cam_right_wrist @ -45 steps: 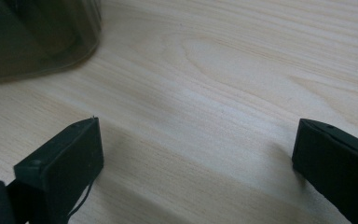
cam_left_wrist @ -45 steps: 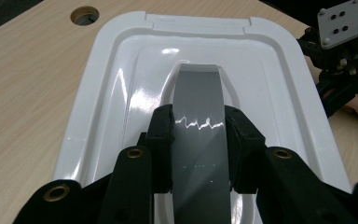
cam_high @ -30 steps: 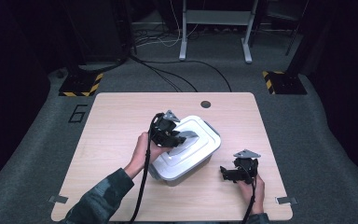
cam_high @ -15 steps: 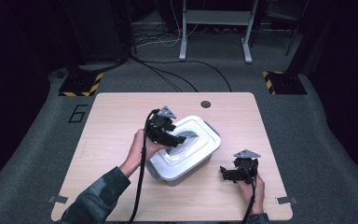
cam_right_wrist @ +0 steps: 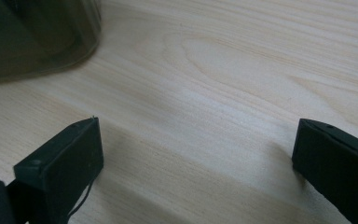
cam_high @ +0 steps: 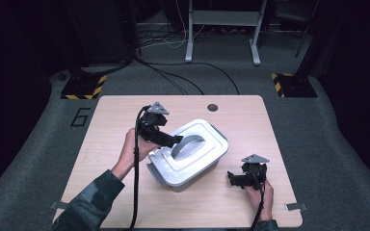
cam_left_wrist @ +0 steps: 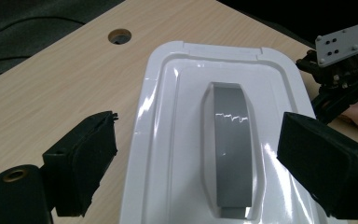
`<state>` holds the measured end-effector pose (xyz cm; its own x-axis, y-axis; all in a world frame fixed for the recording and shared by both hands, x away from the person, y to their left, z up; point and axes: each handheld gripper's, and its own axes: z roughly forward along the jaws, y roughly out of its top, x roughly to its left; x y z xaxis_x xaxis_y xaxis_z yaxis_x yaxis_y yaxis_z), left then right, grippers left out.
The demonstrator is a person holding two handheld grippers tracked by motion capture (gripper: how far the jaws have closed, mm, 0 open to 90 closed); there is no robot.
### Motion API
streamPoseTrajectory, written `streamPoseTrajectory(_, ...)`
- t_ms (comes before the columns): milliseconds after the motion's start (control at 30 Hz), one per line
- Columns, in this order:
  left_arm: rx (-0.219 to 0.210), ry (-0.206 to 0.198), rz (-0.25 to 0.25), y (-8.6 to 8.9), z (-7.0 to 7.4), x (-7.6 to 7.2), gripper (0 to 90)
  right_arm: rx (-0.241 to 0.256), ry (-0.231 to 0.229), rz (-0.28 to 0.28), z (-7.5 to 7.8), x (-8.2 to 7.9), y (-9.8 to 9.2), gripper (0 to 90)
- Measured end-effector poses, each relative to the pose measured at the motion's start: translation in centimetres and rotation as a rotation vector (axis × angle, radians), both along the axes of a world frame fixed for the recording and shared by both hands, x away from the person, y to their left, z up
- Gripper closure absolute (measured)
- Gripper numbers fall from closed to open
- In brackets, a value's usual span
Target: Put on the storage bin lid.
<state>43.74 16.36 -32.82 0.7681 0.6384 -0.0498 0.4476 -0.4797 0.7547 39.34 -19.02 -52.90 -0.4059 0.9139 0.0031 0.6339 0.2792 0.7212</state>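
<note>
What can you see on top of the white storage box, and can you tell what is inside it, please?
A white lid with a grey handle covers the box. The left gripper hovers open above it. The lid hides the contents.

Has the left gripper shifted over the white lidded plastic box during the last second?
Yes. The left gripper moved up-table, toward the round table hole.

Overhead light brightens the pale wooden tabletop (cam_high: pixel 125 120) while surroundings stay dark; glare streaks the glossy white plastic lid (cam_left_wrist: pixel 168 116); close-ups look soft.

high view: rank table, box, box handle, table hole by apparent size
1. table
2. box
3. handle
4. hole
No near ties.
</note>
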Motion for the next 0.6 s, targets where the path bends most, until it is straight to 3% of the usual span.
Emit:
streamPoseTrajectory(300,0.002,-0.008,0.060,2.8,0.4,0.2,6.0,0.000,0.000,-0.001,0.0,0.0,0.0,1.2)
streamPoseTrajectory(600,0.003,-0.001,0.139,6.6,0.2,0.7,2.6,0.000,0.000,-0.001,0.0,0.0,0.0,1.2)
